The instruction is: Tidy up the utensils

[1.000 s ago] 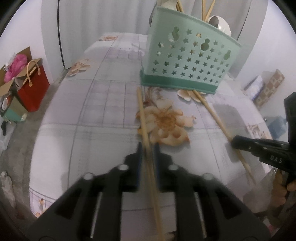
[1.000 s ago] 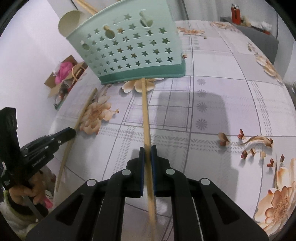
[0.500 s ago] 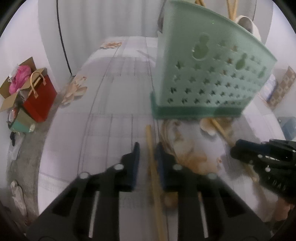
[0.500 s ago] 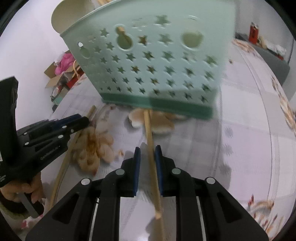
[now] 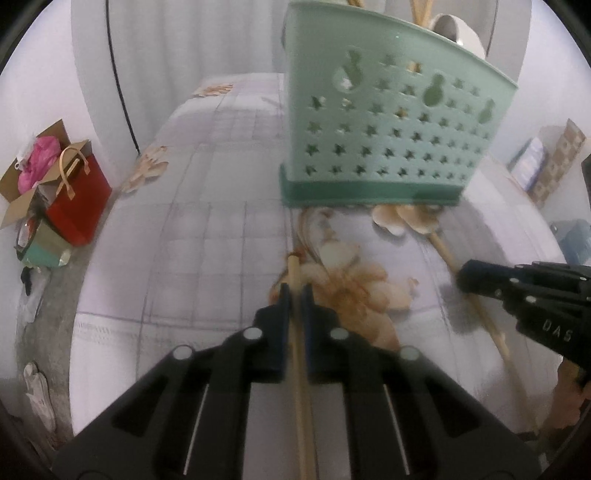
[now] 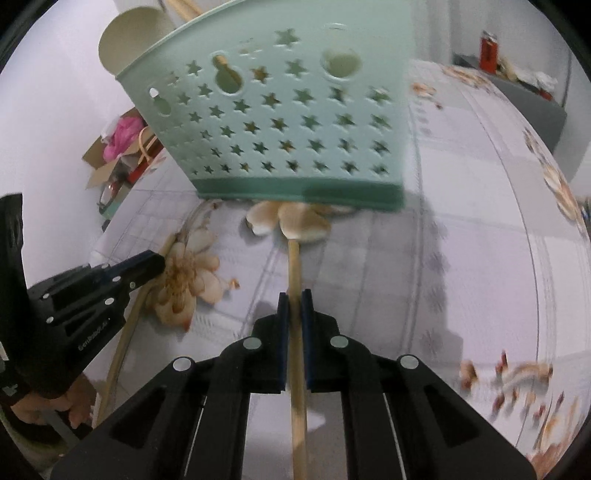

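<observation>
A mint green utensil basket [image 5: 391,136] with star holes stands on the flowered tablecloth; it also shows in the right wrist view [image 6: 288,122]. It holds wooden chopsticks and a cream ladle [image 5: 458,33]. My left gripper [image 5: 294,295] is shut on a wooden chopstick [image 5: 297,354] pointing at the basket. My right gripper [image 6: 294,301] is shut on a second chopstick [image 6: 295,266], whose tip reaches close to the basket's base. Each gripper shows in the other's view, the right one [image 5: 517,284] and the left one [image 6: 92,288].
A red gift bag [image 5: 77,206] and a cardboard box with pink stuff [image 5: 33,170] stand on the floor left of the table. Boxes [image 5: 546,162] sit at the far right. A grey cabinet with a red item [image 6: 517,92] stands behind the table.
Both grippers have moved forward towards the basket, each carrying its chopstick; the basket now looms larger in both views.
</observation>
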{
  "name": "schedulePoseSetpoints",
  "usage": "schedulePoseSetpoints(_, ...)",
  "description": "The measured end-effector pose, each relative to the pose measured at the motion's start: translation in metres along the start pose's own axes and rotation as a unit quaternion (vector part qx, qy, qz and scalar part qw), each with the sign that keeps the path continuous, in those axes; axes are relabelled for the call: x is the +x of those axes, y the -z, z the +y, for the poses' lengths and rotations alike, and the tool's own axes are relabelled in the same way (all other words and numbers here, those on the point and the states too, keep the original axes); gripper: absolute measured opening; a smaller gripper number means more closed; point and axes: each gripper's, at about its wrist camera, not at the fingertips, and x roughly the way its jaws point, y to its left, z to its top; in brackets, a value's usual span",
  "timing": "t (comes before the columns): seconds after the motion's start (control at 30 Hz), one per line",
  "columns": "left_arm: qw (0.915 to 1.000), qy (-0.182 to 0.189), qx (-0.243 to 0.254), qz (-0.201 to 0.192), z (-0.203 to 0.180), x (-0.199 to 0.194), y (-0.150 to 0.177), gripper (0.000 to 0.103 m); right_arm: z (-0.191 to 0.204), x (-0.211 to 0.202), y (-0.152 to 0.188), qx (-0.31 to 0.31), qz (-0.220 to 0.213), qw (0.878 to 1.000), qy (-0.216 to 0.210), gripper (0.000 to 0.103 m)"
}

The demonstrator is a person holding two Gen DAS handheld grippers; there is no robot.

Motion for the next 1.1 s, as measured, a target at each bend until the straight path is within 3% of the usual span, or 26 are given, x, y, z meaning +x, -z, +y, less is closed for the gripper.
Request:
schedulePoseSetpoints(0.43,0.9999,-0.004,0.012,-0.01,-0.006,-0.002,0.006,0.005,-0.003,-0.004,0.005,0.01,0.015,1.0,0.012,0.009)
schedulePoseSetpoints(0.6,0.9999,-0.001,0.014,-0.011,-0.006,-0.002,0.006,0.005,0.005,-0.002,0.002,-0.002,0.019,1.0,0.013,0.021)
schedulePoseSetpoints(0.83,0.9999,0.0,0.013,-0.011,-0.006,-0.002,0.007,0.005,0.017,0.001,0.0,-0.032,0.009,0.998,0.048,0.02)
schedulePoseSetpoints(1.1,0.9998,-0.001,0.016,-0.013,-0.007,-0.003,0.007,0.005,0.017,0.003,-0.001,-0.047,0.002,0.997,0.067,0.011)
